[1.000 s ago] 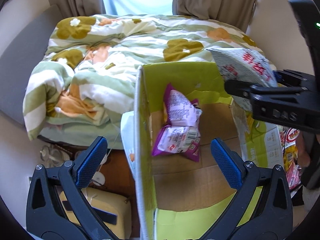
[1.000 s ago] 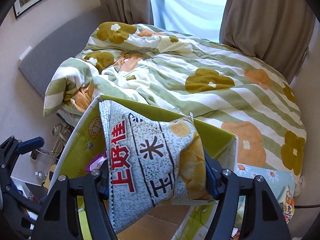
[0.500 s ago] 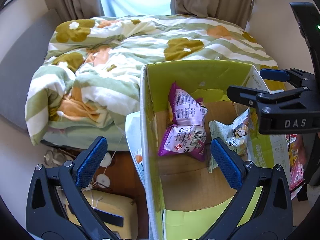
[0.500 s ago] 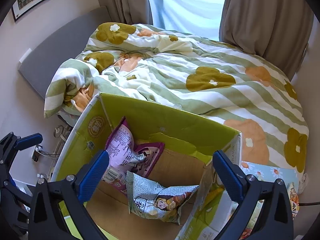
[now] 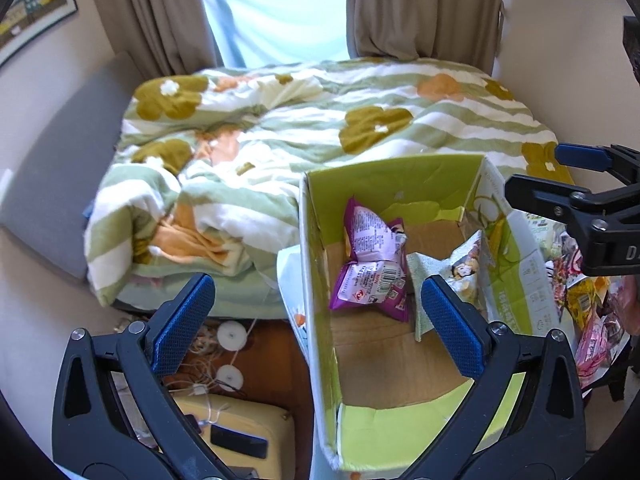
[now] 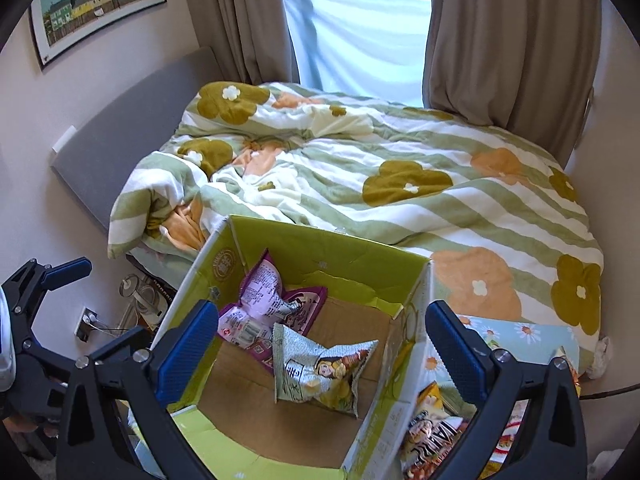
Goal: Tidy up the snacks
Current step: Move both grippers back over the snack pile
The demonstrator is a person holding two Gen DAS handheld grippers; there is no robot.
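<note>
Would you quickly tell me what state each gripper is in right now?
Left gripper: open, holding nothing.
Right gripper: open and empty, above the green cardboard box where the pale grey-green snack bag lies.

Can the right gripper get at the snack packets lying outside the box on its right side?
Probably yes: the right gripper is open and empty, and the loose snack packets lie uncovered just beyond the box wall.

2 snack bags point(image 6: 320, 372) lie in the box point(image 6: 320, 248), seemingly touching, before the bed point(image 6: 400, 168).
</note>
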